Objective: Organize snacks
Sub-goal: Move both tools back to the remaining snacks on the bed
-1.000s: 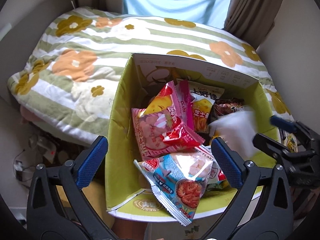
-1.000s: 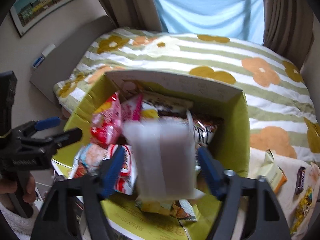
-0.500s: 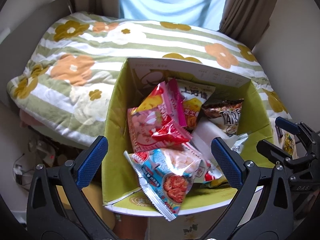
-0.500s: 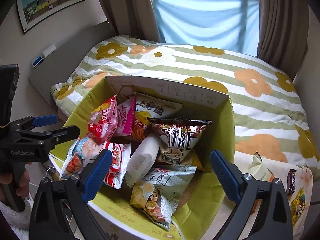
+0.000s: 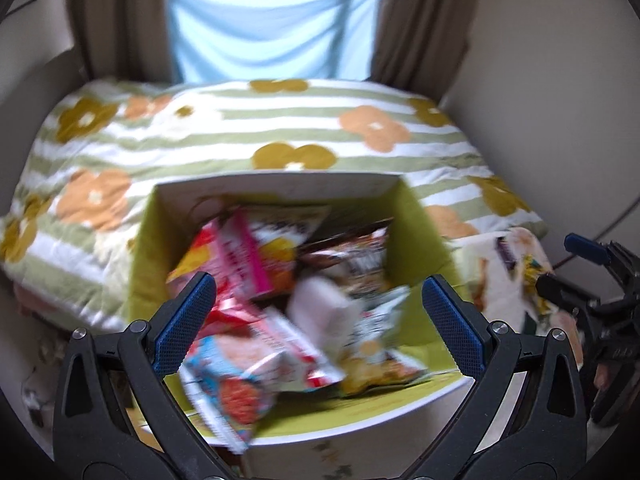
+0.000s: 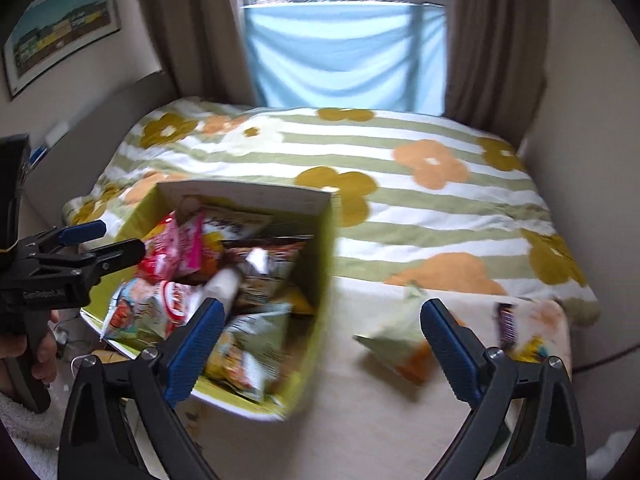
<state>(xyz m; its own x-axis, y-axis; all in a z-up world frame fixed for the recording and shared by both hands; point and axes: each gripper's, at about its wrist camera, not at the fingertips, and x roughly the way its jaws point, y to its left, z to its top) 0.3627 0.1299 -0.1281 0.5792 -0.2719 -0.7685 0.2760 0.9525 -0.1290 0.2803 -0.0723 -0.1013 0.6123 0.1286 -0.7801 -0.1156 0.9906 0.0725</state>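
A yellow-green cardboard box (image 5: 416,224) holds several snack bags, among them a pink bag (image 5: 244,256) and a white packet (image 5: 320,312). The box also shows in the right wrist view (image 6: 320,280). My left gripper (image 5: 318,320) is open and empty above the box's near side. My right gripper (image 6: 320,344) is open and empty, to the right of the box, over a cream table (image 6: 360,420). A pale green and orange snack bag (image 6: 396,344) and a dark candy bar (image 6: 506,324) lie on that table.
A bed with a striped flower quilt (image 6: 400,208) lies behind the box and table. Curtains and a window (image 6: 344,52) stand beyond it. The wall (image 5: 560,100) is close on the right. The left gripper shows at the left edge in the right wrist view (image 6: 96,246).
The white packet left my right gripper and dropped into the box. My right gripper has swung right, over the table. Both views have pulled back and are blurred.
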